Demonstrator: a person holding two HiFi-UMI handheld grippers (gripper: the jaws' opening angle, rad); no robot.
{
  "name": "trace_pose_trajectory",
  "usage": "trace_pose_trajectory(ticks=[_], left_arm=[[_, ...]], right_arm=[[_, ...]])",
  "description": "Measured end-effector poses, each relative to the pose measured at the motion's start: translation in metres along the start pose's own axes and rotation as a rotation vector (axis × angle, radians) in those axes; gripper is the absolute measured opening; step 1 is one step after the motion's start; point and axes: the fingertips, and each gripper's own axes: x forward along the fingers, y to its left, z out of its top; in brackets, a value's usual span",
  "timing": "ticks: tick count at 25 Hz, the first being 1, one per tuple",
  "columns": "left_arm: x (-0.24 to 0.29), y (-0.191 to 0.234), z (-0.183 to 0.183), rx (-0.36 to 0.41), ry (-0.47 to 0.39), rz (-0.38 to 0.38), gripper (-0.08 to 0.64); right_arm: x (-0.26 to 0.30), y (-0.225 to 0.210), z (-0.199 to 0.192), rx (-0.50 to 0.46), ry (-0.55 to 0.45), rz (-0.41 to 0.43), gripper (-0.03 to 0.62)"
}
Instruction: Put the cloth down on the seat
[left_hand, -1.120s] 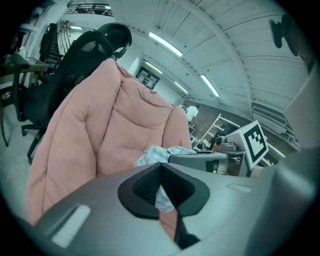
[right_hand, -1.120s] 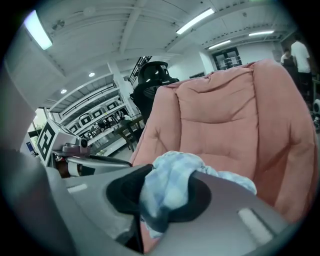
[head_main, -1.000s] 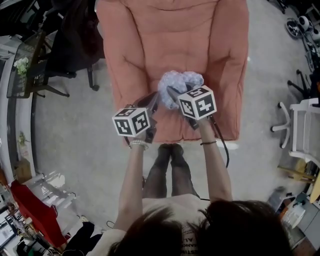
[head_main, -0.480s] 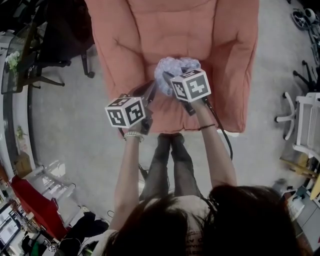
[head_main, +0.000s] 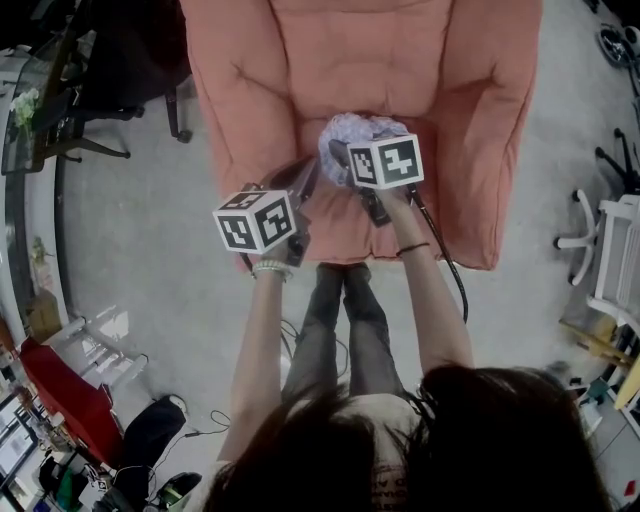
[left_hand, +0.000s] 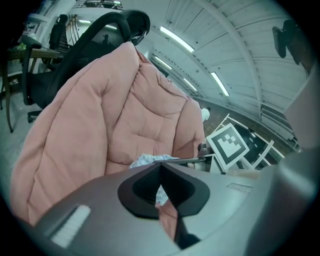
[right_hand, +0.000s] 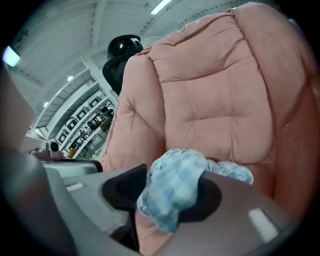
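A crumpled pale blue checked cloth (head_main: 352, 132) rests low on the seat of the salmon-pink padded armchair (head_main: 350, 60). My right gripper (head_main: 342, 160) reaches into it. In the right gripper view the cloth (right_hand: 175, 190) lies between the jaws, against the right one, with a dark gap beside the left one. These jaws have just been opening and no longer pinch it. My left gripper (head_main: 305, 187) hovers at the seat's front left, just left of the cloth. Its tips (left_hand: 161, 167) meet, and the cloth (left_hand: 142, 161) shows beyond them.
A black office chair (head_main: 130, 60) stands left of the armchair and a white chair (head_main: 610, 250) at the right. The person's legs (head_main: 340, 320) are against the seat's front edge. A red object (head_main: 60, 410) lies on the grey floor at the lower left.
Both grippers have sunk toward the seat, the right one further, carrying the cloth down with it. The cloth now sits lower on the cushion.
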Motion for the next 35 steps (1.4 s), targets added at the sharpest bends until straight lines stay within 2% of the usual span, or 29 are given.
trace_pose_trajectory(ticks=[6,14,22,30,35], left_arm=[[0.004,0.007,-0.001,-0.006,0.0,0.015,0.005],[0.01,0.007,-0.002,0.0,0.009,0.012,0.005],[0.007,0.005,-0.005,-0.01,0.01,0.014,0.005],[-0.003,-0.007,0.008,0.0,-0.01,-0.012,0.005],[-0.015,-0.025,0.017,0.014,-0.018,-0.028,0.005]], right_arm=[[0.009,-0.004,-0.008,-0.003,0.024,-0.003,0.227],[0.013,0.0,-0.023,-0.056,0.078,0.014,0.257],[0.0,-0.013,-0.054,0.037,0.146,0.012,0.261],[-0.019,-0.001,-0.034,-0.017,0.126,-0.021,0.261],[-0.043,0.012,-0.023,-0.102,0.117,-0.05,0.261]])
